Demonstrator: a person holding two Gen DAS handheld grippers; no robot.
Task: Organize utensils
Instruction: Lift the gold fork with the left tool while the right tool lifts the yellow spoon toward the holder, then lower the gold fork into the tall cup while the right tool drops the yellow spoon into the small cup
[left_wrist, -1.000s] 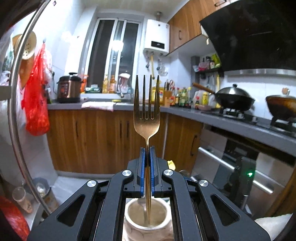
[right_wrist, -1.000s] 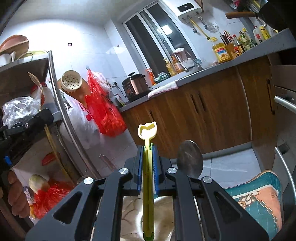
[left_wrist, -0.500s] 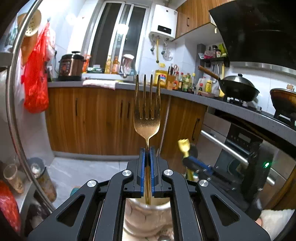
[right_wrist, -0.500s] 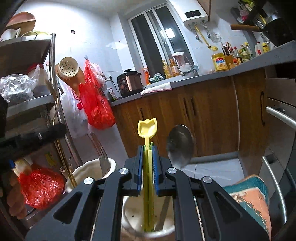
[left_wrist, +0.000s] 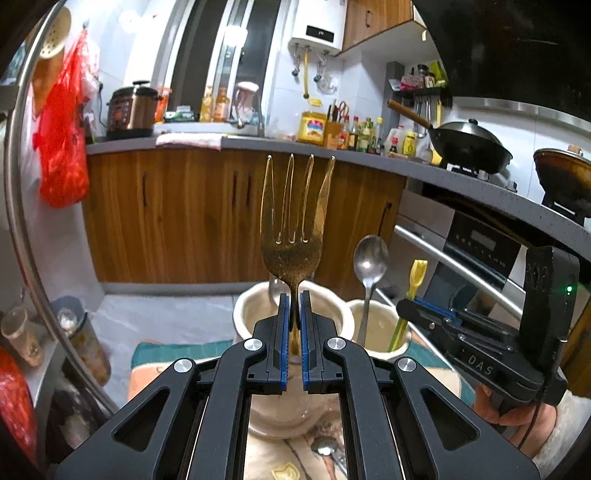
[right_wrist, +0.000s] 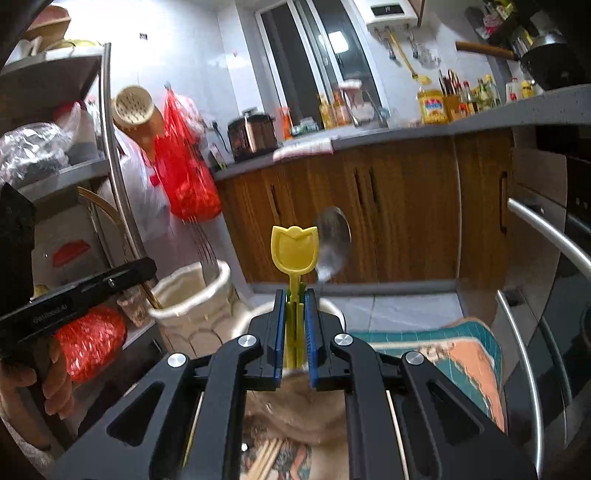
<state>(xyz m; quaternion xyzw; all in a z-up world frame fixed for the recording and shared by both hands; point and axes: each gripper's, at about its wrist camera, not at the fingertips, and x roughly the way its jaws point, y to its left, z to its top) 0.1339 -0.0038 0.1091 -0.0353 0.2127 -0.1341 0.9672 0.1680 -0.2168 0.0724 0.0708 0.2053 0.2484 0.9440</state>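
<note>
My left gripper is slightly parted around the neck of a gold fork that stands upright in a cream ceramic holder. My right gripper is slightly parted around a yellow tulip-topped utensil that stands in a second cream holder. A steel spoon stands in that same holder. The right gripper also shows in the left wrist view. The left gripper's body shows in the right wrist view beside the first holder.
Both holders stand on a teal and orange cloth. A spoon and chopsticks lie on the cloth below the grippers. A metal rack with red bags is at the left. Wooden cabinets and an oven stand behind.
Both grippers have pulled back and the holders now sit further ahead. Both jaws have loosened a little; the fork and the yellow utensil now stand in the holders.
</note>
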